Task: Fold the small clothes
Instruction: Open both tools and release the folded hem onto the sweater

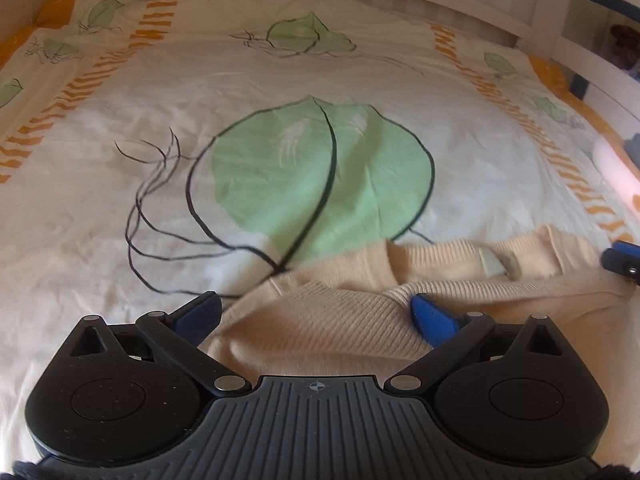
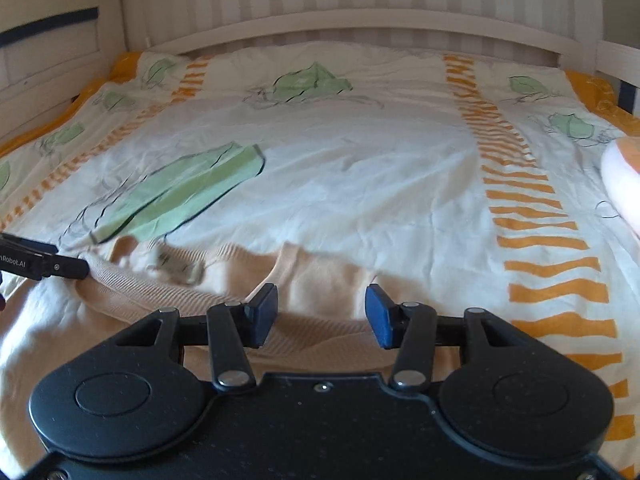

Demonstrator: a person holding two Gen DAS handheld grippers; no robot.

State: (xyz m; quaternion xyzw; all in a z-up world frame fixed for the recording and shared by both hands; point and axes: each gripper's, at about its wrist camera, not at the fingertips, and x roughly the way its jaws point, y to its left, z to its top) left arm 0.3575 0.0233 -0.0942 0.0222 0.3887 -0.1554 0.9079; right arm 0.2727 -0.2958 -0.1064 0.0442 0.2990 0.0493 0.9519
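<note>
A cream knit sweater (image 1: 332, 320) lies on the bedcover, its neck label (image 1: 496, 264) facing up. My left gripper (image 1: 312, 312) hangs just over it, open wide, with the knit spread between its blue pads (image 1: 430, 316). In the right wrist view, the same sweater (image 2: 320, 268) lies under my right gripper (image 2: 320, 310). Its jaws stand about half apart above the cloth and I see no pad pressing on it. The left gripper's black tip (image 2: 68, 268) shows at the sweater's left edge. The right gripper's finger (image 1: 622, 260) shows at its right edge.
The bedcover (image 1: 280, 80) is white with green leaves and orange stripes, and wrinkled. A white slatted bed frame (image 2: 360, 28) rises behind and at both sides. A pink-and-white soft thing (image 2: 624, 184) lies at the right edge of the bed.
</note>
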